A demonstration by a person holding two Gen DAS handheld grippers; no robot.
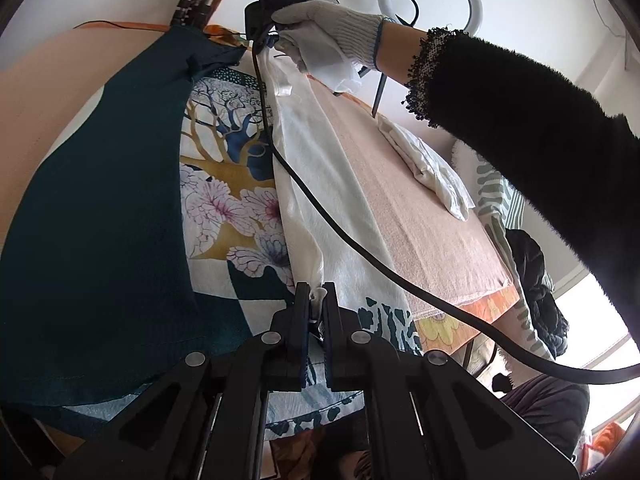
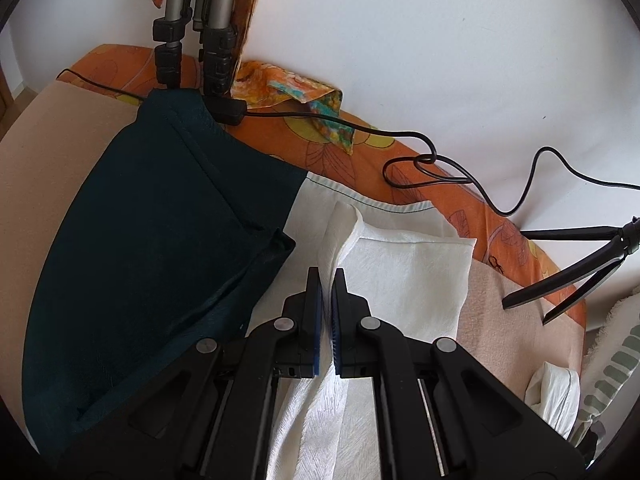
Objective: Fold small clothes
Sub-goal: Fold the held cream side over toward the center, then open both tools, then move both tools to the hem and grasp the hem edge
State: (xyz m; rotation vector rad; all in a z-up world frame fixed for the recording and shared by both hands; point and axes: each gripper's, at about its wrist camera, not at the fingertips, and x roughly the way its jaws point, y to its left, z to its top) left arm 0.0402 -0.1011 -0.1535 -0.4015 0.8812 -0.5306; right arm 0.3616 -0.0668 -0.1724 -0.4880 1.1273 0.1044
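A white garment [image 1: 320, 184] is stretched between both grippers over the table. My left gripper [image 1: 318, 298] is shut on one corner of it at the near end. At the far end, a gloved hand [image 1: 332, 28] holds my right gripper [image 1: 272, 42], which pinches the other end. In the right wrist view the right gripper [image 2: 327, 278] is shut on a fold of the white garment [image 2: 404, 276], which lies partly doubled over. A dark teal garment [image 1: 104, 208] lies flat to the left, also seen as the dark teal garment [image 2: 160, 240].
A tree-and-flower printed cloth [image 1: 224, 184] lies under the garments on a beige towel [image 1: 420, 216]. A folded white piece [image 1: 432, 168] rests at the far right. Tripod legs [image 2: 192, 40], a thin cable [image 2: 440, 168] and a stand's feet [image 2: 572, 280] line the table's back edge.
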